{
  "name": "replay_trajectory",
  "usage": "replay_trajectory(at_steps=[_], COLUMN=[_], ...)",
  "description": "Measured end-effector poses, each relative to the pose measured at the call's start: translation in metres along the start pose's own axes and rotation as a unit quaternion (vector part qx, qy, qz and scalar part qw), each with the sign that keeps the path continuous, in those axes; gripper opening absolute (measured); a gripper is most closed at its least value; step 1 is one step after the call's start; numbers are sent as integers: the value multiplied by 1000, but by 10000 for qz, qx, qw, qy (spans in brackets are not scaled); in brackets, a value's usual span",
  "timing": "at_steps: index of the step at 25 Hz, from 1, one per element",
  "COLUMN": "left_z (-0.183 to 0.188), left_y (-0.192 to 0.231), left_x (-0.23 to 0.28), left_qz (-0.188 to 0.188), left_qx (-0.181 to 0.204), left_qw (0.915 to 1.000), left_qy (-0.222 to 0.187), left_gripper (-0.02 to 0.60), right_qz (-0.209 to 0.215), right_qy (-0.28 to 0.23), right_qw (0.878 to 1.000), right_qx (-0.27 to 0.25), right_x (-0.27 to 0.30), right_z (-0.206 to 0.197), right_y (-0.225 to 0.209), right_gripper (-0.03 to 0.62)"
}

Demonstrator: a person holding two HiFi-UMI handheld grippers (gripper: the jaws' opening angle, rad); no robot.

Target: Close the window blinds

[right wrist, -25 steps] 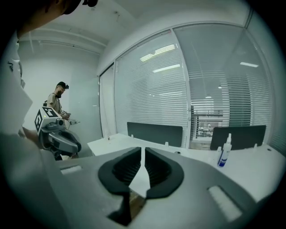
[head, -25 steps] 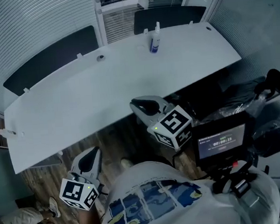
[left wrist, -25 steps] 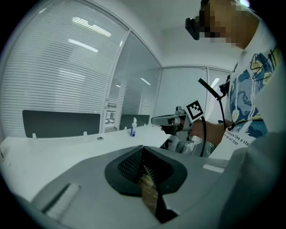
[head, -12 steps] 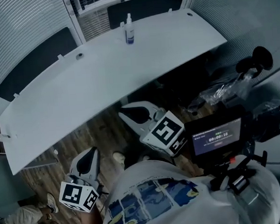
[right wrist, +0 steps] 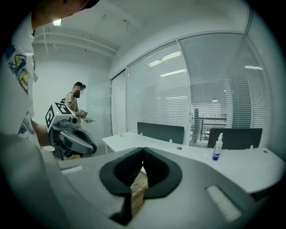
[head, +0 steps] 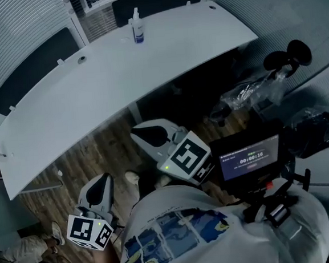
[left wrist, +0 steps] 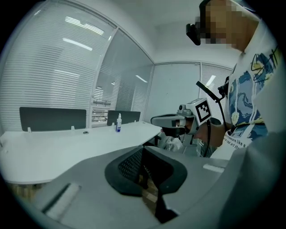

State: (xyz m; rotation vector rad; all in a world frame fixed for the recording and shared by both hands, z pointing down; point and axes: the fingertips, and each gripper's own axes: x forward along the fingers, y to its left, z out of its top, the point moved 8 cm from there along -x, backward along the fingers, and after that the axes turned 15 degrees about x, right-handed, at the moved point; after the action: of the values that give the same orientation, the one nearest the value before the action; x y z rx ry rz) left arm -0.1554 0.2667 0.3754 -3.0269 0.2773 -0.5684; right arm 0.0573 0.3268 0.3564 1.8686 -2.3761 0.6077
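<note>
Beside smooth curved white desk (head: 119, 74), wood-grain floor (head: 98, 157), left hand-held gripper (left wrist: 143, 154) clenched empty — right hand-held gripper (right wrist: 143, 154) just closed, empty.

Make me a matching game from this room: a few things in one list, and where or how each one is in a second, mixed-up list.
Things:
1. bottle
2. screen
3. left tool
4. desk

Places or states:
A. white, with a curved edge
B. lit, showing digits
C. shut, held low at the left
D. upright near the desk's far edge

Pairs: 1-D, 2-B, 3-C, 4-A
</note>
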Motion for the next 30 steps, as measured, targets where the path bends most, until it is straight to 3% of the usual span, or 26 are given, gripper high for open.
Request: replay_trajectory(at_steps=[14,30], left_z=[-11,-14], left_y=[-19,-21], left_x=[-20,-14], left_qz=[255,158], left_qx=[-146,-162], left_qw=[9996,9997], left_qy=[-19,-14], left_gripper=[6,6], right_qz=[151,61], right_qy=[192,277], right_qw=[9997,9994], right_qx=[-81,-212], right_x=[-17,-17], right_z=[-18,-23], right_y=[19,16], right_gripper=[3,3])
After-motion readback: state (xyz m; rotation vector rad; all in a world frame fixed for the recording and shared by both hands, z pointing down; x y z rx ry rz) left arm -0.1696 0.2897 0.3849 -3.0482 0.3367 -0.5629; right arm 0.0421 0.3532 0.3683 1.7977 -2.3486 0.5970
